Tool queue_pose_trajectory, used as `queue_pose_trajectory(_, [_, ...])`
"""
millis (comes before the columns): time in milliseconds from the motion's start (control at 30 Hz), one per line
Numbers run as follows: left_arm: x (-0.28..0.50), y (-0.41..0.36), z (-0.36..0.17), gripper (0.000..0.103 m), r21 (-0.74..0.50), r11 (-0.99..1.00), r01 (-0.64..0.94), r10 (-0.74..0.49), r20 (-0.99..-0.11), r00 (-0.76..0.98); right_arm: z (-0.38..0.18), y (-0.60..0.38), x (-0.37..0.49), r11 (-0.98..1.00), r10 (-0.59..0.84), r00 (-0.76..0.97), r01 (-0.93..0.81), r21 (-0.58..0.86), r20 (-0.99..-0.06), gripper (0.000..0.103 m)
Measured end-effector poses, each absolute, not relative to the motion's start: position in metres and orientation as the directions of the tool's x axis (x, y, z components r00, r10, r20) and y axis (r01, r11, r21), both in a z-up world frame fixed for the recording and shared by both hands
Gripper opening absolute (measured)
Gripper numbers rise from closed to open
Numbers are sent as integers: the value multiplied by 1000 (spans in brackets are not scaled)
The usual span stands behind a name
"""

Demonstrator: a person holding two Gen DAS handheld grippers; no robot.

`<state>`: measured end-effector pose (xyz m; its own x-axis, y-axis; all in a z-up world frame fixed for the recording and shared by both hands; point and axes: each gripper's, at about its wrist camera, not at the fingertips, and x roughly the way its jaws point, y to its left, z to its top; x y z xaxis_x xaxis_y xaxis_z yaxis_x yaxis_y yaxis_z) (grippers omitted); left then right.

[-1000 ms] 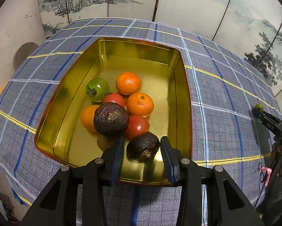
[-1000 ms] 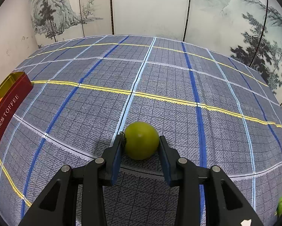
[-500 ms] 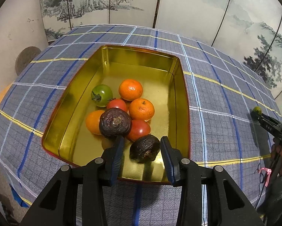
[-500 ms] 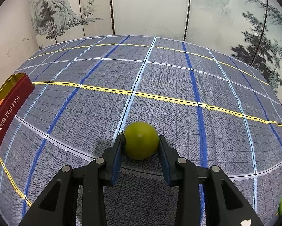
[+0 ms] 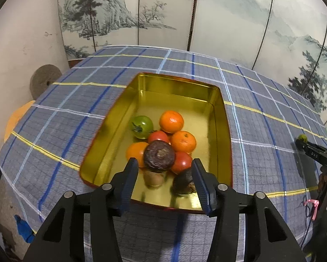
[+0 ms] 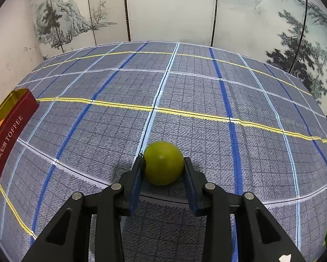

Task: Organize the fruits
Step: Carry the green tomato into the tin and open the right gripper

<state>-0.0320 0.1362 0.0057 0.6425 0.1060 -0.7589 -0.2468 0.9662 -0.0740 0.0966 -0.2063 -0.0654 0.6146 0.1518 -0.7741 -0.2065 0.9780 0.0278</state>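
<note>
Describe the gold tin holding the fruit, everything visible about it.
The tin is a rectangular, shallow, open-topped box, shiny gold inside and red outside, with "TOFFEE" in gold letters on one side wall. It sits flat on the checked tablecloth. Oranges, tomatoes and dark wrinkled fruits crowd its near half; the far half is bare.

Tin (image 5: 225, 118): I see it on the tablecloth (image 5: 76, 100), left of centre.
Fruit heap (image 5: 163, 144): inside the tin, toward its near end.
Wrinkled fruit (image 5: 159, 156): on top of the heap.
Round fruit (image 6: 163, 162): on the cloth, well right of the tin.
Folding screen (image 6: 172, 8): behind the table.
</note>
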Motion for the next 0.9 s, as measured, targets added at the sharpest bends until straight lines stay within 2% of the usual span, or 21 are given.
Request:
queue_pose_trajectory(267, [-39, 149, 6, 55, -86, 954, -288, 125, -757, 641, -46, -189, 91, 970, 198, 633, -234, 59, -748, 32])
queue_pose_trajectory(500, [-45, 157, 6, 61, -94, 946, -310, 135, -755, 641, -18, -138, 76, 931, 306, 633, -354, 86, -711, 32])
queue_pose_trajectory(900, [-58, 178, 4, 63, -96, 926, -366, 169, -761, 627, 4, -28, 41, 798, 493, 535, -592, 112, -687, 32])
